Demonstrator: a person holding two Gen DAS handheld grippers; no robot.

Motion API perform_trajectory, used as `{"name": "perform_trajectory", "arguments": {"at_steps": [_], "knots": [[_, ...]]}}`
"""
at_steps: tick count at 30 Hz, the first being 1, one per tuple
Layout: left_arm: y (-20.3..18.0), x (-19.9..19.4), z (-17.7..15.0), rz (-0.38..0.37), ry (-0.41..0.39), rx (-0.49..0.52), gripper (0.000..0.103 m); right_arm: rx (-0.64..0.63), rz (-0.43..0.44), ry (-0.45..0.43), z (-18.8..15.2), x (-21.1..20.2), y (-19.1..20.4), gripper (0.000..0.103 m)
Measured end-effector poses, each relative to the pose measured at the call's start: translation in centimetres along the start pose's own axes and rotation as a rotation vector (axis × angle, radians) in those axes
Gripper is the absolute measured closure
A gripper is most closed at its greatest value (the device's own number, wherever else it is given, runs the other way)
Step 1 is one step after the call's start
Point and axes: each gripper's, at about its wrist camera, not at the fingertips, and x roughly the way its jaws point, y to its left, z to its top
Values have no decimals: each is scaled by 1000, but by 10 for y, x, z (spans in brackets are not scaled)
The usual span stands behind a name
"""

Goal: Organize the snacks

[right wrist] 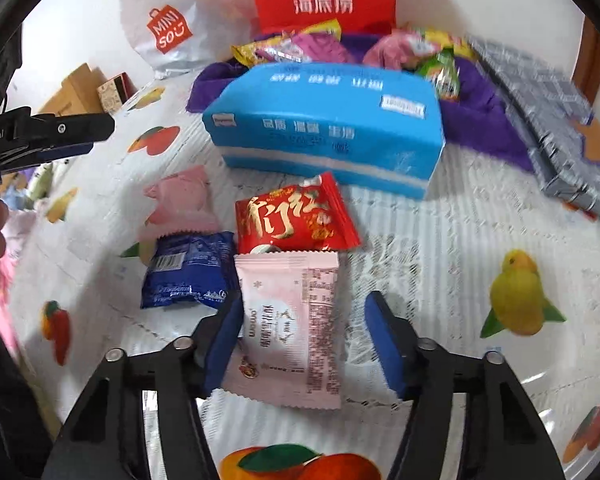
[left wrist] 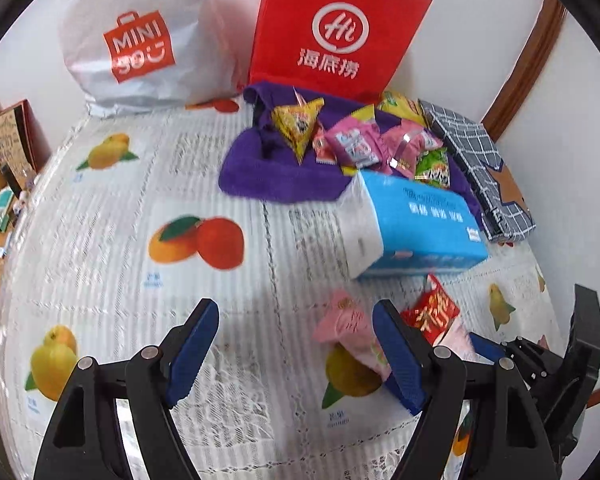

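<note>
Pale pink snack packet (right wrist: pixel 290 328) lies on the tabletop (right wrist: pixel 440 240) between the right gripper's (right wrist: pixel 304 344) parted pads, touching only the left pad; left gripper (left wrist: pixel 296 350) open, empty.

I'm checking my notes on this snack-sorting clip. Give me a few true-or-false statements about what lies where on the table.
1. The red snack packet lies between the blue tissue pack and the pink packet. True.
2. The left gripper holds a snack. False: its jaws are open with nothing between them.
3. A heap of snacks lies on the purple towel. True.
4. The dark blue packet rests on the tissue pack. False: it lies on the tablecloth beside the pink packet.
</note>
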Motion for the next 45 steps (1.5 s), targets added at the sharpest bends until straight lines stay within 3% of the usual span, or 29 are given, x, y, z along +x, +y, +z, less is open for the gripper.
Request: {"name": "perform_trajectory", "arguments": {"at_steps": [3, 10, 16, 20, 22, 24, 29, 38, 45], "knots": [[-4, 13, -7, -20, 37, -10, 25, -9, -16, -16, -2, -6, -2, 63], [-15, 39, -25, -114, 123, -45, 26, -1, -82, -89, -11, -28, -29, 63], [-28, 52, -24, -110, 90, -75, 28, 85, -128, -108, -11, -29, -68, 63], [-49, 59, -22, -6, 62, -2, 41, 159, -123, -108, -7, -23, -88, 63], [-55, 61, -21, 45, 45, 40, 56, 180, -125, -107, -5, -19, -94, 63], [-55, 61, -21, 26, 28, 59, 60, 204, -114, -104, 0, -14, -98, 63], [-46, 54, -23, 69, -9, 113, 60, 199, -138, -118, 13, 1, -98, 63], [-42, 56, -33, 115, -104, 119, 49, 158, -181, -135, 18, 12, -92, 56], [-47, 59, -32, 129, -100, 132, 48, 163, -173, -135, 17, 12, -94, 55]]}}
